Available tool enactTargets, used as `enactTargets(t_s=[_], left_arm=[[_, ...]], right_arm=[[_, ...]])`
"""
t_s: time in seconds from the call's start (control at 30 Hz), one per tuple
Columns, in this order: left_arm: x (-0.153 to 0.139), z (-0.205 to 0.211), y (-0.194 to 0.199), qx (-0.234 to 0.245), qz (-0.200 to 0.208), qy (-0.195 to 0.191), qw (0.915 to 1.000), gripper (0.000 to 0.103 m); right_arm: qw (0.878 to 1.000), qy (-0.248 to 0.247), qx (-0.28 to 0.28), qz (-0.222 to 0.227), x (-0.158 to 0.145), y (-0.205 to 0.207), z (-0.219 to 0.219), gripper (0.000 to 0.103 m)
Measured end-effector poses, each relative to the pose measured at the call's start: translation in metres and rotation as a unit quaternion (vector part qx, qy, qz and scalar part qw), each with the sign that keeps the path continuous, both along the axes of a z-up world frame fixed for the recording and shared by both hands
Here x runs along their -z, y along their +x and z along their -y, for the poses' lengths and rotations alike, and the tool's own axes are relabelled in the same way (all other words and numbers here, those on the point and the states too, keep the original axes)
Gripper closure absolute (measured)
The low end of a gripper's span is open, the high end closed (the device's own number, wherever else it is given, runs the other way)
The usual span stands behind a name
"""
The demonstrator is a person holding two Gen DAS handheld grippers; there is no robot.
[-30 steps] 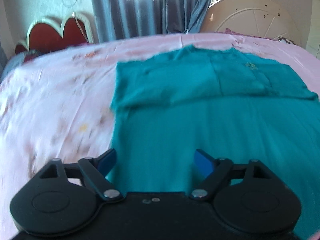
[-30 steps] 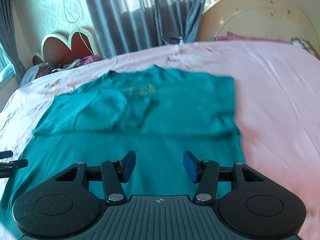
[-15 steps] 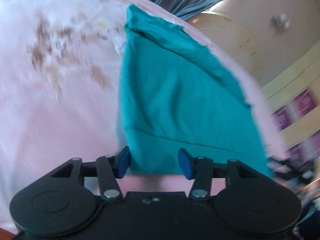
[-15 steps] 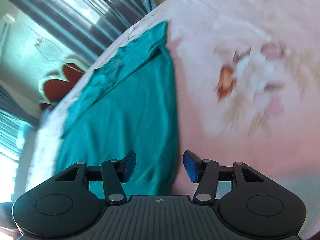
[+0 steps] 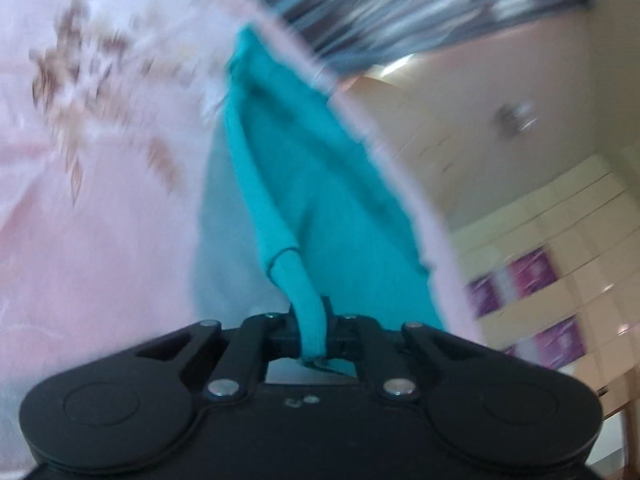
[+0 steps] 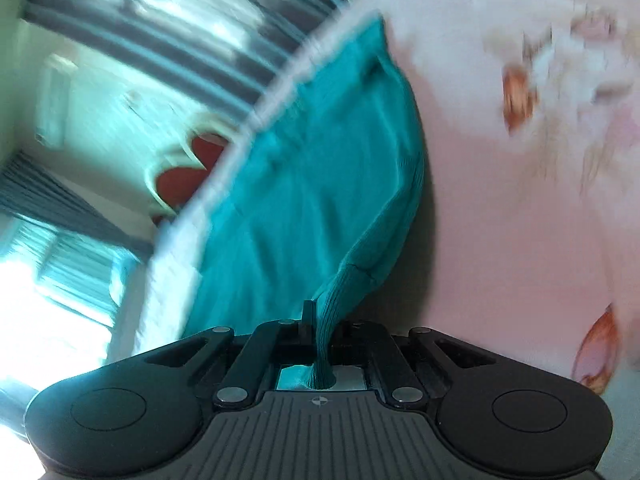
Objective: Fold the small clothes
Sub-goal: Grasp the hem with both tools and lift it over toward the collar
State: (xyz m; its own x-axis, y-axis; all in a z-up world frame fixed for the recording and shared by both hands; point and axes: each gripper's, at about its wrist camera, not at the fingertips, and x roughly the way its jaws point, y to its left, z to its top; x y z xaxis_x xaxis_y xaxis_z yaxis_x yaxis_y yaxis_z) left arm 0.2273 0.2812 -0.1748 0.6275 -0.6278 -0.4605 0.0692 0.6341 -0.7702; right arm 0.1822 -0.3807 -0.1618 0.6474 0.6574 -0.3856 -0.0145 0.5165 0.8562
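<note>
Two corners of the teal shirt [image 5: 320, 200] are pinched: the left hand-held gripper [image 5: 312, 328] is clenched on one, the right hand-held gripper [image 6: 320, 336] on the other [image 6: 320, 184]. Its near edge is raised off the pink floral bed [image 5: 100, 200], the rest lying there. Striped curtains [image 6: 192, 32] and a red headboard [image 6: 188, 172] stand beyond, blurred.

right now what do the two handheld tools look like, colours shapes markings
Both are black plastic with two round discs, angled linkage bars and silver rivets. The left tool has a smooth matte body with two small marks at its centre. The right tool has a dark grey ribbed body with a small crosshair mark. No cables or sleeves show.
</note>
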Motion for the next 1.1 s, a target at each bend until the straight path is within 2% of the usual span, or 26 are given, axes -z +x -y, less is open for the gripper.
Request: enactTargets(t_s=[0.13, 0.2, 0.37, 0.5, 0.63, 0.77, 0.97, 1.1], left_arm=[[0.021, 0.005, 0.006, -0.006, -0.048, 0.039, 0.9981, 0.097], [0.022, 0.004, 0.005, -0.021, -0.042, 0.024, 0.9986, 0.098], [-0.004, 0.001, 0.01, -0.048, 0.014, -0.019, 0.9986, 0.098], [-0.044, 0.005, 0.045, -0.051, 0.076, -0.033, 0.9952, 0.098], [-0.076, 0.015, 0.112, -0.05, 0.109, -0.045, 0.9917, 0.098], [-0.087, 0.028, 0.202, -0.05, 0.104, -0.038, 0.9926, 0.098], [-0.055, 0.034, 0.326, -0.057, 0.025, -0.009, 0.998, 0.098], [-0.024, 0.035, 0.385, -0.055, -0.021, 0.013, 0.9982, 0.098]], right_arm=[[0.997, -0.053, -0.019, -0.05, 0.017, 0.012, -0.011, 0.101], [0.998, -0.045, -0.01, -0.037, 0.012, 0.014, -0.011, 0.101], [0.998, -0.051, 0.014, 0.023, -0.032, 0.032, -0.008, 0.101], [0.994, -0.073, 0.03, 0.071, -0.071, 0.067, -0.016, 0.101], [0.991, -0.087, 0.06, 0.088, -0.097, 0.13, -0.021, 0.101], [0.992, -0.071, 0.087, 0.052, -0.097, 0.218, -0.02, 0.1], [0.993, -0.036, 0.108, -0.027, -0.055, 0.345, -0.009, 0.1], [0.992, -0.044, 0.102, -0.067, -0.017, 0.4, -0.002, 0.1]])
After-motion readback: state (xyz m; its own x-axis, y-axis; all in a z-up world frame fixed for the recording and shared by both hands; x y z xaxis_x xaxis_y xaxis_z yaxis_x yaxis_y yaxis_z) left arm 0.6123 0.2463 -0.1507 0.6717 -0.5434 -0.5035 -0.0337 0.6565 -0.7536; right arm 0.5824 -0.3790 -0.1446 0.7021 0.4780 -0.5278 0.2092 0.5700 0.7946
